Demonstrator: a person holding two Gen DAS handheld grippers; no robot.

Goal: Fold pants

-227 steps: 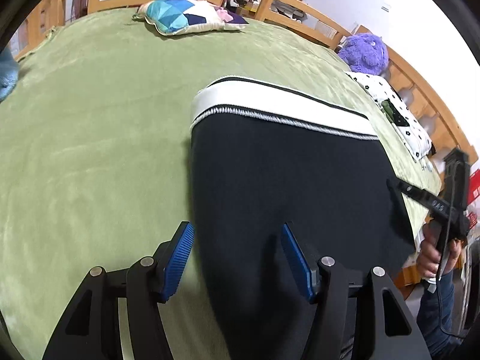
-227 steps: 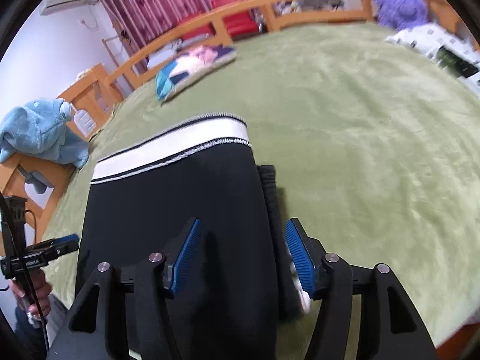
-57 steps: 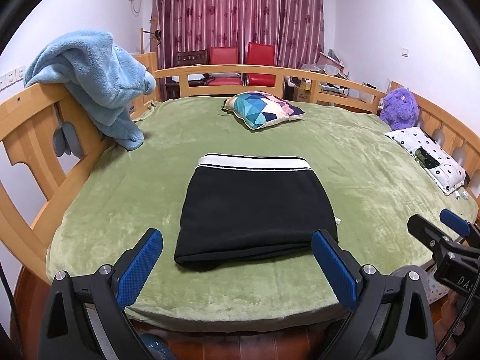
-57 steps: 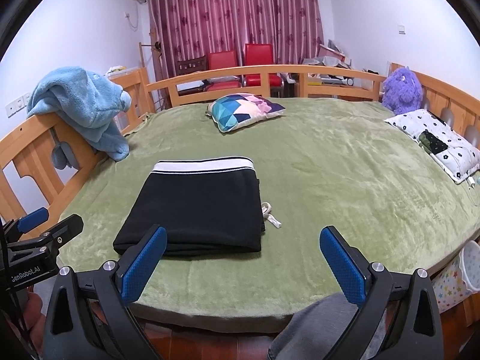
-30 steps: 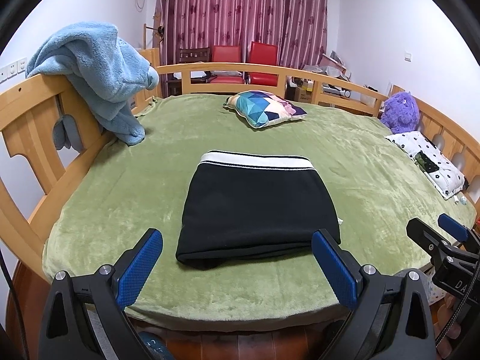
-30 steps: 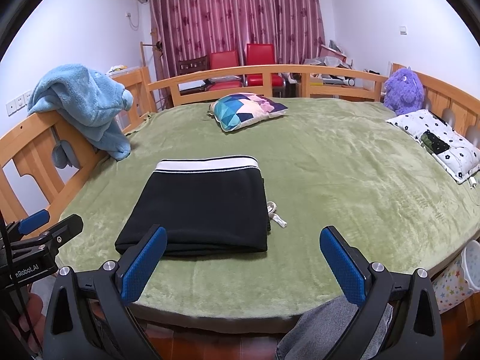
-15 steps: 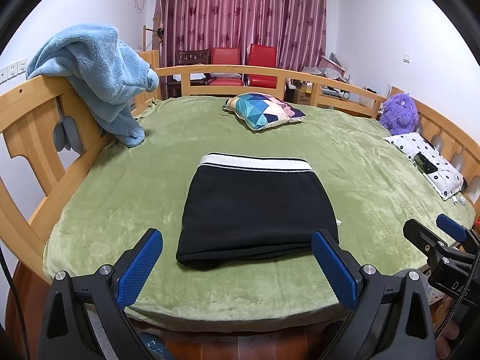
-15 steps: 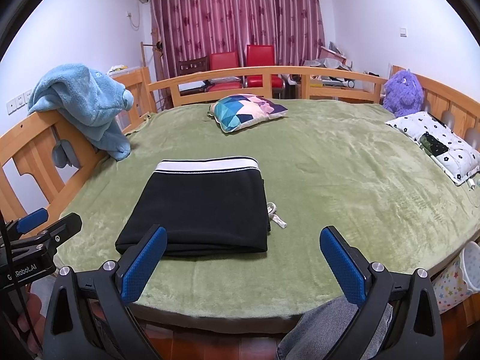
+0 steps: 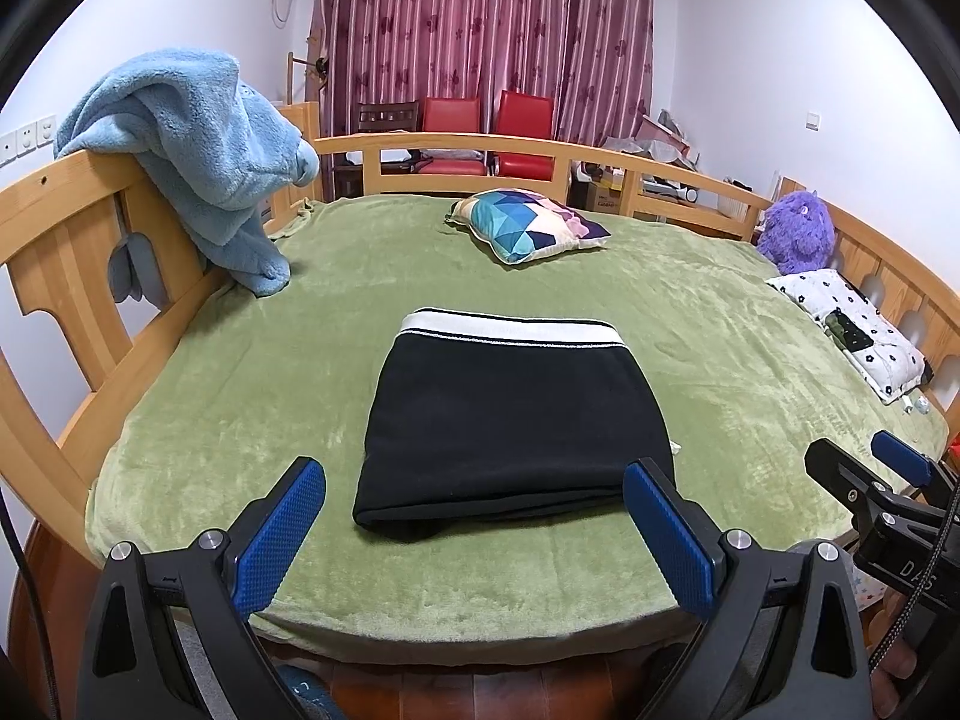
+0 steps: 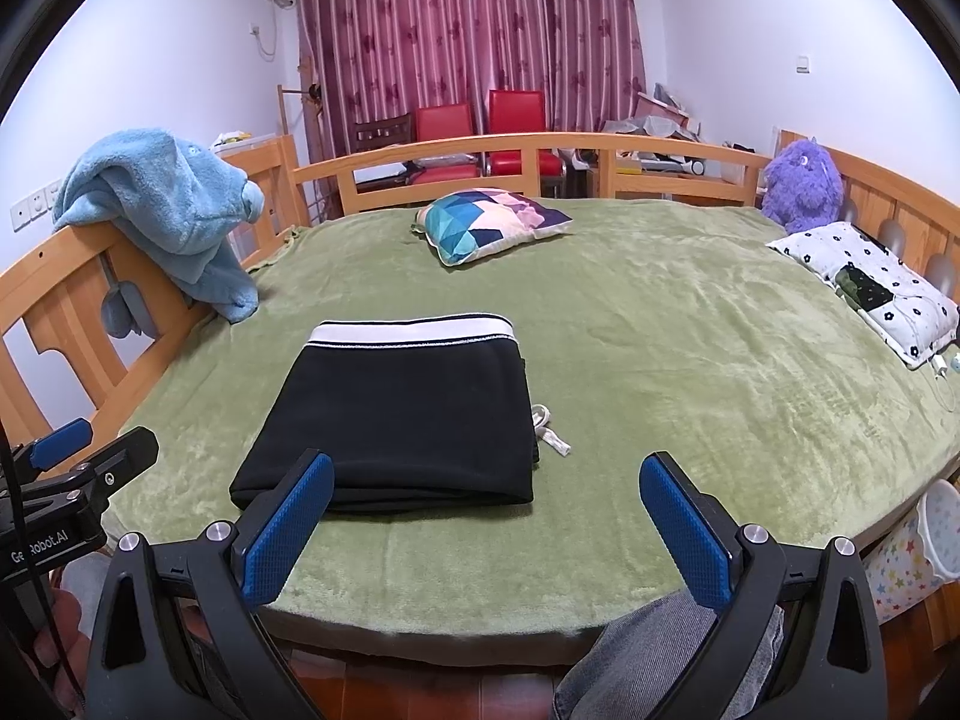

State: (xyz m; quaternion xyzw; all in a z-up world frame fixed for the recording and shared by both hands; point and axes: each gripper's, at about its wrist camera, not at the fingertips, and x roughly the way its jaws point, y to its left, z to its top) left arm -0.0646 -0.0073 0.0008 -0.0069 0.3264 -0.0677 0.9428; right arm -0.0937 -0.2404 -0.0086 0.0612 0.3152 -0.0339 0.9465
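both grippers have pulled well back from the bed (image 9: 198, 396) since a few seconds ago, when they were down over the cloth; now they hang off its near edge, with nothing moving in the last second. the green blanket has wide bare room on all sides of the pants (image 9: 510, 420), which lie flat near the front in a tidy black rectangle, white waistband on the far side. that reads as a finished fold. a patterned pillow (image 9: 528, 231) sits well beyond, a blue towel (image 9: 198, 144) hangs on the left rail. the left gripper (image 9: 474, 531) and right gripper (image 10: 486, 525) both stand wide open, holding nothing. a small white cord end (image 10: 549, 429) pokes out just beside the pants' right edge.
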